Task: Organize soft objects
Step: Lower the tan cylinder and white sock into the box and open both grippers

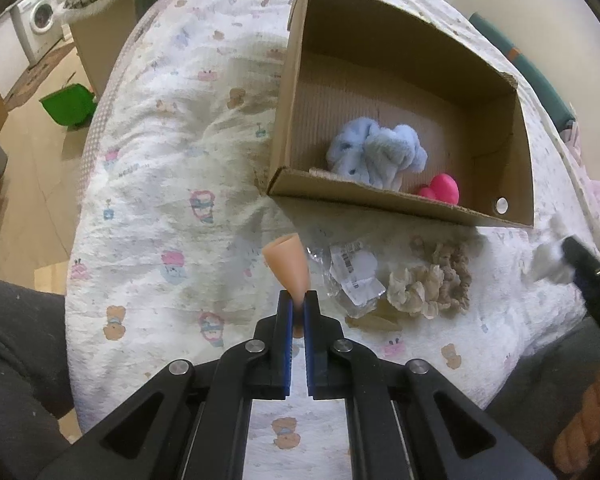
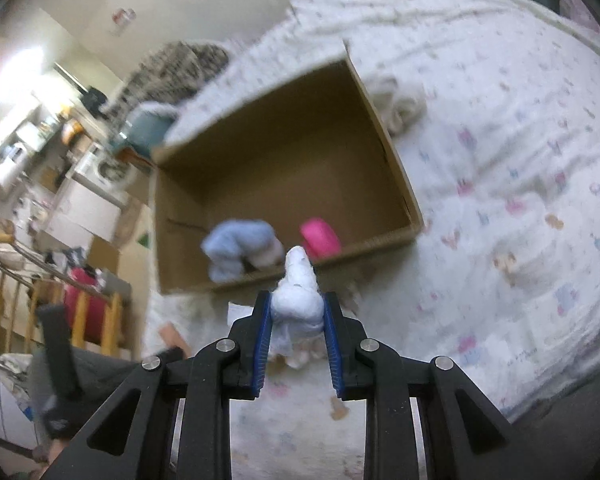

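My left gripper (image 1: 298, 300) is shut on a peach cone-shaped soft piece (image 1: 289, 266), held above the bed in front of an open cardboard box (image 1: 296, 80). In the box lie a light blue plush toy (image 1: 376, 154) and a pink soft object (image 1: 442, 190). My right gripper (image 2: 297, 308) is shut on a white plush toy (image 2: 298, 294), just in front of the box's near wall (image 2: 340, 254). The blue plush (image 2: 236, 246) and pink object (image 2: 320, 236) show inside. The right gripper with the white plush also shows in the left wrist view (image 1: 556, 258).
Beige scrunchies (image 1: 432, 280) and a clear plastic wrapper (image 1: 352, 276) lie on the patterned bedspread (image 1: 160, 184) in front of the box. A green bin (image 1: 68, 104) stands on the floor at left. A rolled towel (image 2: 400, 108) lies beside the box.
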{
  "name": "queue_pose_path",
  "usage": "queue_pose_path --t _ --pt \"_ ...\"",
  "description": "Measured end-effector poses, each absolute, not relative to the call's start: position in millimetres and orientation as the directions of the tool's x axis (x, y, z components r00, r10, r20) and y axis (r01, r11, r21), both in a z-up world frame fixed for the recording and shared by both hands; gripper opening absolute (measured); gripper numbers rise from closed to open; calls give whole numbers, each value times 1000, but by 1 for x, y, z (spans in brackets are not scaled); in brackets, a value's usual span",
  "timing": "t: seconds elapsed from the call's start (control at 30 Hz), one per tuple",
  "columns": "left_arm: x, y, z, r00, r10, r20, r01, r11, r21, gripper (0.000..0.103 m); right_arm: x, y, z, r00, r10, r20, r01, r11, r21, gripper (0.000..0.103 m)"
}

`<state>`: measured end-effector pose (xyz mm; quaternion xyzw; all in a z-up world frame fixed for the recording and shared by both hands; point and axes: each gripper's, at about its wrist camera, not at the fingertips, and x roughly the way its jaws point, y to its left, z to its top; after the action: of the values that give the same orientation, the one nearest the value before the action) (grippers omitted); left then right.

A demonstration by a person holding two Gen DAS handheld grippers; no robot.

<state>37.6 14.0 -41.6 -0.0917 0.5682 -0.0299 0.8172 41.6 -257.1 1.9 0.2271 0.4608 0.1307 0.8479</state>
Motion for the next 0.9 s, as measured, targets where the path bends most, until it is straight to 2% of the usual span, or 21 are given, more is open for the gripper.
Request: queue_pose_path --t 0.2,0.43,0.63,0.9 --pt "33 14 -26 425 -116 -898 -40 988 -146 5 38 -257 21 594 452 -665 -51 847 530 27" --pt "30 17 8 510 -117 -852 -14 989 -144 5 33 -260 29 609 453 -651 -66 847 528 27" --pt "40 7 35 565 -119 -817 39 992 -118 5 43 -259 35 609 457 -648 -77 848 525 27" --pt "74 -5 44 576 -122 -808 79 992 -93 5 71 -264 38 602 439 -667 -55 856 514 27"
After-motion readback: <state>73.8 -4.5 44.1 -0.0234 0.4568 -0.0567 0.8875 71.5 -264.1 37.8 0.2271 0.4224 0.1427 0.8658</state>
